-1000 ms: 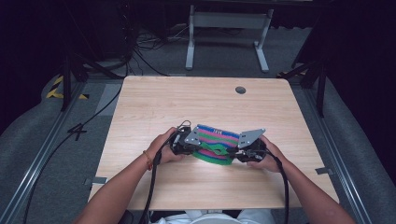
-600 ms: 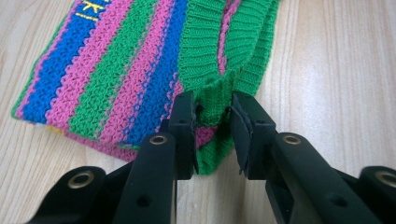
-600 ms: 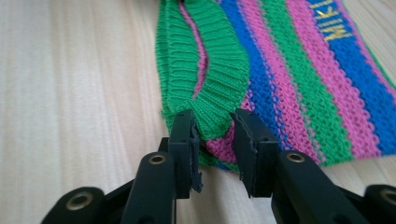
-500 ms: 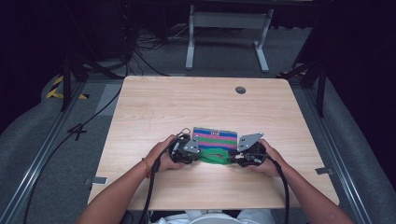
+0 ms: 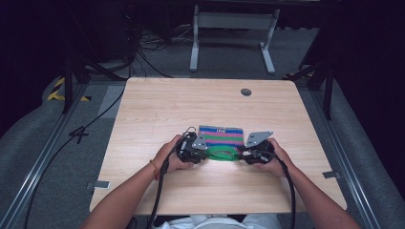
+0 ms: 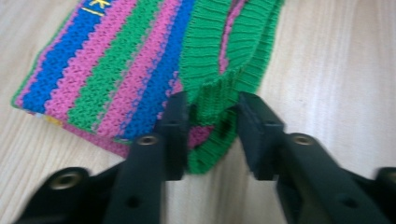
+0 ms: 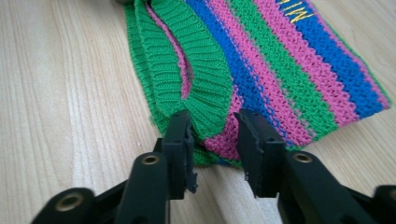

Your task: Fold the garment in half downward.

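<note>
1. Left gripper (image 6: 208, 126): fingers apart, straddling the green ribbed band (image 6: 219, 65) at the left end of the knit piece (image 5: 220, 138); not clamped.
2. One striped knit piece (pink, blue, green) lies flat on the worktop (image 5: 157, 109), near the person's edge, between both grippers; long axis runs left-right.
3. Right gripper (image 7: 212, 140): fingers apart around the band's right end, cloth between them.
4. Both equally near; count: one knit piece, two grippers.
</note>
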### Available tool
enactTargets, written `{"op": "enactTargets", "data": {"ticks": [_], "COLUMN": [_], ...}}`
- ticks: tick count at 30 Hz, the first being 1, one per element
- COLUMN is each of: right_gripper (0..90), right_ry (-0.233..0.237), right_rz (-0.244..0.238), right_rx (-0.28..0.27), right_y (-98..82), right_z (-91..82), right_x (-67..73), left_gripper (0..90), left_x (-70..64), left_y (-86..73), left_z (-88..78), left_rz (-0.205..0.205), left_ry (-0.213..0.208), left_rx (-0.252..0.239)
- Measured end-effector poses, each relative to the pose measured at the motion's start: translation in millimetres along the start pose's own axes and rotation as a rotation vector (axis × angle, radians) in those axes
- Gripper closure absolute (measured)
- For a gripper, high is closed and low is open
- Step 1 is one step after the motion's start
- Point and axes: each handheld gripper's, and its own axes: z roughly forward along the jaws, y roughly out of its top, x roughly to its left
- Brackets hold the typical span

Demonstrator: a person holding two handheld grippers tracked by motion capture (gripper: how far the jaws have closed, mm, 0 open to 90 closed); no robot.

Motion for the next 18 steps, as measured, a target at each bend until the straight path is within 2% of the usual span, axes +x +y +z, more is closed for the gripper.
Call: {"op": "enactTargets", "data": {"ticks": [3,4,7,11,12,14,15,16,18], "right_gripper": [59.4,58.9,54.9,47.0,44.3,42.4,40.9,37.7,33.5], "right_ry": [-0.009,-0.009,-0.028,-0.047,-0.054,-0.062,-0.067,-0.084,-0.104], "right_rz": [-0.014,-0.022,-0.042,-0.032,-0.03,-0.029,-0.025,-0.015,-0.004], "right_rx": [-0.005,-0.008,-0.001,0.004,0.006,0.008,0.011,0.018,0.024], "right_y": [3.7,4.6,6.9,6.9,5.9,4.6,2.9,-1.2,-6.2], "right_z": [-7.3,-10.6,-19.9,-28.9,-31.7,-34.5,-37.4,-42.9,-48.4], "right_x": [6.6,8.5,13.8,15.0,15.4,15.4,15.2,15.0,14.4], "left_gripper": [54.8,52.2,47.2,39.3,34.3,32.4,32.4,29.1,27.8], "left_x": [-2.7,-5.4,-6.9,-7.1,-7.5,-7.8,-8.4,-8.8,-9.1], "left_y": [1.6,1.2,-0.9,-4.7,-8.4,-10.9,-14.2,-19.3,-24.2], "left_z": [-6.2,-13.1,-24.1,-35.8,-42.8,-46.0,-49.6,-54.6,-59.2], "left_rz": [0.014,-0.002,-0.001,-0.012,-0.018,-0.026,-0.033,-0.05,-0.054], "left_ry": [-0.003,0.003,0.028,0.055,0.084,0.094,0.118,0.12,0.13], "left_rx": [-0.004,-0.004,0.008,0.017,0.029,0.034,0.033,0.034,0.041]}}
